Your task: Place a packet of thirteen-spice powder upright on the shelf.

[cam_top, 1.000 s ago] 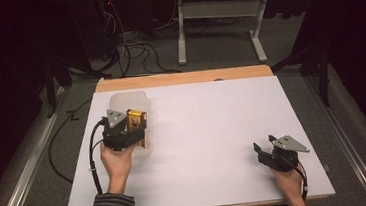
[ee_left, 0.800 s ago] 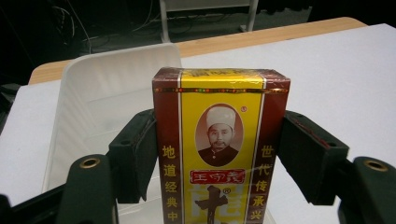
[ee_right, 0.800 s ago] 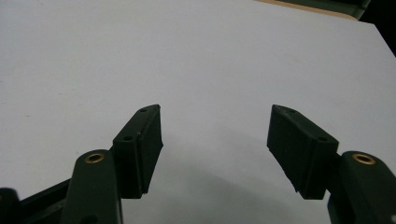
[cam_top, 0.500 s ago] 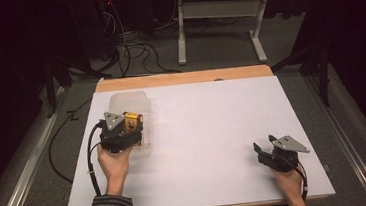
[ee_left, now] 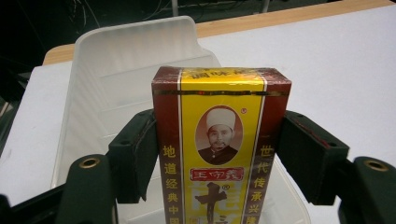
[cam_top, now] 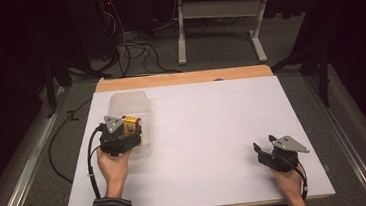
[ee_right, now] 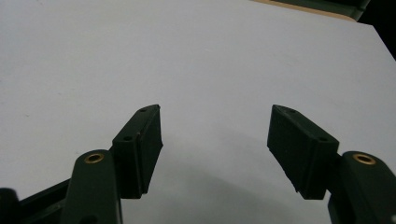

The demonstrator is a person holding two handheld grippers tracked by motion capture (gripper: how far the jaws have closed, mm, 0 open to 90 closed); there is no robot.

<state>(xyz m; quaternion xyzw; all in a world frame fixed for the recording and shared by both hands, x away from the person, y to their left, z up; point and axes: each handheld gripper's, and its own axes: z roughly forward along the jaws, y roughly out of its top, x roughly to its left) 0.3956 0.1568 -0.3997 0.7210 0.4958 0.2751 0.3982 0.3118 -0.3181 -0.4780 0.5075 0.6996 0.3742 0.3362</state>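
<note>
A red and yellow box (ee_left: pixel 219 93) printed with a portrait and Chinese characters stands between the jaws of my left gripper (ee_left: pixel 217 140), which is shut on its two sides. In the high view the box (cam_top: pixel 131 121) and the left gripper (cam_top: pixel 128 130) hover over the near end of a clear plastic tub (cam_top: pixel 128 100) at the table's left. The tub's rim (ee_left: pixel 116 60) reaches away behind the box. At the near right of the table my right gripper (cam_top: pixel 265 144) rests low and open. Nothing but bare white surface lies between the jaws of that right gripper (ee_right: pixel 215 126).
A white sheet covers the table (cam_top: pixel 212 115), with a wooden strip (cam_top: pixel 184 78) along the far edge. Beyond it stand a white desk frame (cam_top: pixel 213 15) and loose cables (cam_top: pixel 130 42) on the floor. A black cable (cam_top: pixel 93 161) trails from the left gripper.
The left gripper with the box has shifted slightly left and toward the person over the tub. The right gripper has stayed where it was.
</note>
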